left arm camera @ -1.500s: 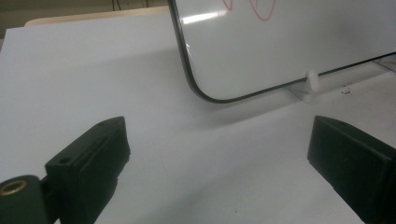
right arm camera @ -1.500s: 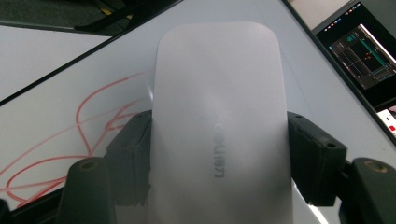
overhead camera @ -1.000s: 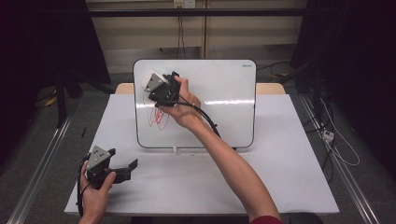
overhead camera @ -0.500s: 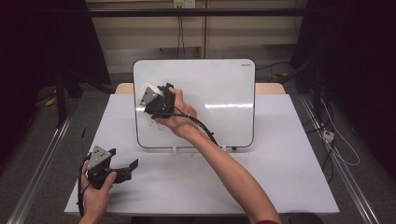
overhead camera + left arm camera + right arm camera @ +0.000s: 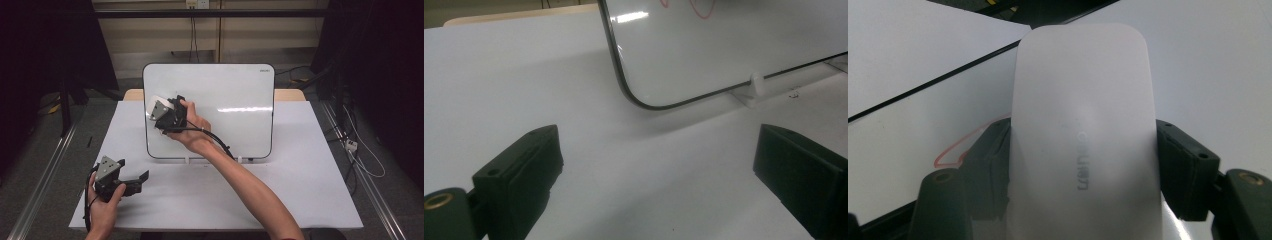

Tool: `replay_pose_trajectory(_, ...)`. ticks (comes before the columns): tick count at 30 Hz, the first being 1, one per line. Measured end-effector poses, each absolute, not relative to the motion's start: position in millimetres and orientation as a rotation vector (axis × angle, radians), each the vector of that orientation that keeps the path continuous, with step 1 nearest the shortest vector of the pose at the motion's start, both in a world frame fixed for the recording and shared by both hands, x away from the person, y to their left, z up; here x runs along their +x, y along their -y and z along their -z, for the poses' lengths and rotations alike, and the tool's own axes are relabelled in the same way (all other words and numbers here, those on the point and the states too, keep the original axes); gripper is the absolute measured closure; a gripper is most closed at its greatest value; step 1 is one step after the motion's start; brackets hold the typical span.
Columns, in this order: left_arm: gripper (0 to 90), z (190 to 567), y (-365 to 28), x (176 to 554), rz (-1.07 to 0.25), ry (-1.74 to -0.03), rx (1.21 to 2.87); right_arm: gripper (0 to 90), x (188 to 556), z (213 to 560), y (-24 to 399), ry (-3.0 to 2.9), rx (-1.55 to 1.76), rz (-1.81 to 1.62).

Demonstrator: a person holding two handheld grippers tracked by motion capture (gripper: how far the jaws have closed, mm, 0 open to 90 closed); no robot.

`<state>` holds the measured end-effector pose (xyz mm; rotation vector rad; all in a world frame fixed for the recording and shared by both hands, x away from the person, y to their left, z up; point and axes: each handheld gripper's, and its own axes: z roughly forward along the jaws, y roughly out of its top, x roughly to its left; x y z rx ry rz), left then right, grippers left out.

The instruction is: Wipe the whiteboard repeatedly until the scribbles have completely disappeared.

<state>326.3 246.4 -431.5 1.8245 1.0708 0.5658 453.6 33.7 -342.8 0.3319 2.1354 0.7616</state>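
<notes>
Right gripper (image 5: 159, 106) clamped on whiteboard eraser (image 5: 1083, 140), pressed to the board; left gripper (image 5: 131, 182) idle.

Eraser sits between the 2 black jaws of the right gripper, both pads tight on its long sides, nose sticking out well past the fingertips. It's a white, smooth, rounded block with faint grey lettering along its top. It lies against the upper left part of the upright whiteboard (image 5: 235, 90), right over a red marker scribble (image 5: 955, 150) at its left edge. Left gripper rests low on the white table (image 5: 300, 190), near the front left corner, well apart from the board, jaws wide open, nothing between them.
</notes>
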Motion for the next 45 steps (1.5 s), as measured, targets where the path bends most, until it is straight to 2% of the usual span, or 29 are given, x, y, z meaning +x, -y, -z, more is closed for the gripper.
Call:
replay_pose_trajectory(20, 5.5, 431.4, -247.5, 326.1, -0.568, -1.071, 1.829, 31.2, 467.5, 321.7, -15.9, -2.075, 0.436, -0.769)
replay_pose_trajectory(45, 5.5, 431.9, -243.4, 327.0, -0.566, -1.066, 1.836, 30.9, 438.8, 365.0, -37.4, -2.123, 0.351, -0.758)
